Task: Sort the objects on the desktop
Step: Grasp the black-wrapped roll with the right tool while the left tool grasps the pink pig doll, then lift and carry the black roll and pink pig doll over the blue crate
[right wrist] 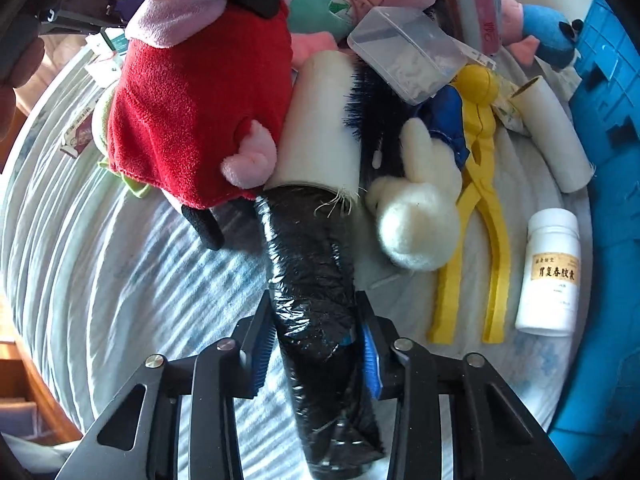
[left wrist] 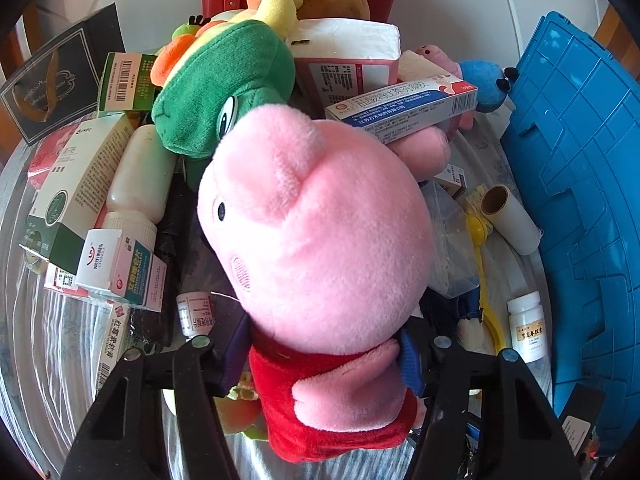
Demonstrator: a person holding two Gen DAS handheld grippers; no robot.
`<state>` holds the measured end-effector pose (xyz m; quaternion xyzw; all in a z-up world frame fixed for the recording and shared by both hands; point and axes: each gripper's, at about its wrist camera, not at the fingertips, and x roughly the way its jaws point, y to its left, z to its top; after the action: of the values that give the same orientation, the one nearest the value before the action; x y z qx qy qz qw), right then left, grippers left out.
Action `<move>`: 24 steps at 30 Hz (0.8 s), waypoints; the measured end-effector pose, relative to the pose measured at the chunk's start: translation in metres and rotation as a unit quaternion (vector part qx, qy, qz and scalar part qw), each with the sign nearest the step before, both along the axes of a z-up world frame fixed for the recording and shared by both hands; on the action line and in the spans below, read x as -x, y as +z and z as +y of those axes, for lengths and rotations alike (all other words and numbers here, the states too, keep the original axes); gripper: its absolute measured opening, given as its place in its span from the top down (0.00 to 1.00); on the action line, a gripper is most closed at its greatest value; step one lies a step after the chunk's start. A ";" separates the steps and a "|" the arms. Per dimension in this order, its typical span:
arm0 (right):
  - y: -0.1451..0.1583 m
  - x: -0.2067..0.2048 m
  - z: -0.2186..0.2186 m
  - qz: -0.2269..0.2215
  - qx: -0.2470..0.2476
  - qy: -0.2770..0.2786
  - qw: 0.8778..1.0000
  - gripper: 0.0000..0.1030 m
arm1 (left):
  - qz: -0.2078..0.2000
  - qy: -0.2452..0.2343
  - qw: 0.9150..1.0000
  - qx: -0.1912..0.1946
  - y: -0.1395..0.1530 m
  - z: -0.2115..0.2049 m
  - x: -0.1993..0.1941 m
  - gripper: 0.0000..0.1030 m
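Right wrist view: your right gripper (right wrist: 316, 344) clamps the black roll (right wrist: 312, 280), long axis pointing away toward the clutter; bare cloth (right wrist: 132, 272) lies left, blue crate (right wrist: 608, 80) right. Your left gripper (left wrist: 320, 364) grips the upright pig plush (left wrist: 320, 232) above the pile.

**Count of what lies on the tabletop**

Two white paper rolls: one bare (right wrist: 554, 136), one (right wrist: 320, 120) beside the pink pig plush (left wrist: 316, 236). One labelled white pill bottle (right wrist: 550, 272). One yellow tongs (right wrist: 476, 216). One clear plastic box (right wrist: 404, 54). One blue crate (left wrist: 576, 184). One black bag roll (right wrist: 316, 304).
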<state>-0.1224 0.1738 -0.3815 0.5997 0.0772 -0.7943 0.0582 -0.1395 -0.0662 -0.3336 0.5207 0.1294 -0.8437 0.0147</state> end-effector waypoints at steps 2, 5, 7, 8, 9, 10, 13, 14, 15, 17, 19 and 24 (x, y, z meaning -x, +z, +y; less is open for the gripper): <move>0.002 -0.003 0.002 0.001 0.006 -0.002 1.000 0.66 | 0.001 0.000 1.000 0.004 0.002 -0.001 -0.002 0.45; 0.006 -0.006 0.003 0.002 0.014 -0.007 1.000 0.67 | 0.006 0.000 1.000 0.006 0.008 -0.003 -0.007 0.47; 0.010 -0.009 0.003 0.002 0.016 -0.008 1.000 0.67 | 0.009 0.000 1.000 0.006 0.013 -0.006 -0.011 0.47; 0.013 -0.011 0.002 0.005 0.016 -0.008 1.000 0.67 | 0.011 0.002 1.000 0.007 0.016 -0.008 -0.012 0.47; 0.016 -0.012 0.002 0.006 0.017 -0.008 1.000 0.67 | 0.014 0.004 1.000 0.008 0.019 -0.010 -0.014 0.47; 0.019 -0.014 0.002 0.007 0.017 -0.009 1.000 0.67 | 0.017 0.005 1.000 0.008 0.022 -0.012 -0.016 0.47; 0.028 -0.018 0.003 0.011 0.017 -0.013 1.000 0.67 | 0.024 0.006 1.000 0.008 0.031 -0.016 -0.022 0.47; 0.031 -0.019 0.003 0.011 0.017 -0.014 1.000 0.67 | 0.026 0.006 1.000 0.009 0.034 -0.016 -0.024 0.47; 0.035 -0.021 0.003 0.014 0.017 -0.015 1.000 0.67 | 0.029 0.006 1.000 0.010 0.037 -0.017 -0.027 0.47; 0.043 -0.024 0.002 0.019 0.016 -0.015 1.000 0.67 | 0.033 0.006 0.999 0.010 0.043 -0.018 -0.031 0.47; 0.053 -0.028 0.001 0.027 0.016 -0.015 0.999 0.67 | 0.037 0.007 0.999 0.010 0.049 -0.019 -0.035 0.47; 0.075 -0.023 -0.019 0.045 0.014 -0.012 0.999 0.67 | 0.049 0.007 0.999 0.013 0.069 -0.022 -0.046 0.47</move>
<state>-0.0996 0.1546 -0.3064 0.5630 0.0614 -0.8224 0.0542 -0.0935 -0.0885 -0.2651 0.4772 0.1225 -0.8700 0.0209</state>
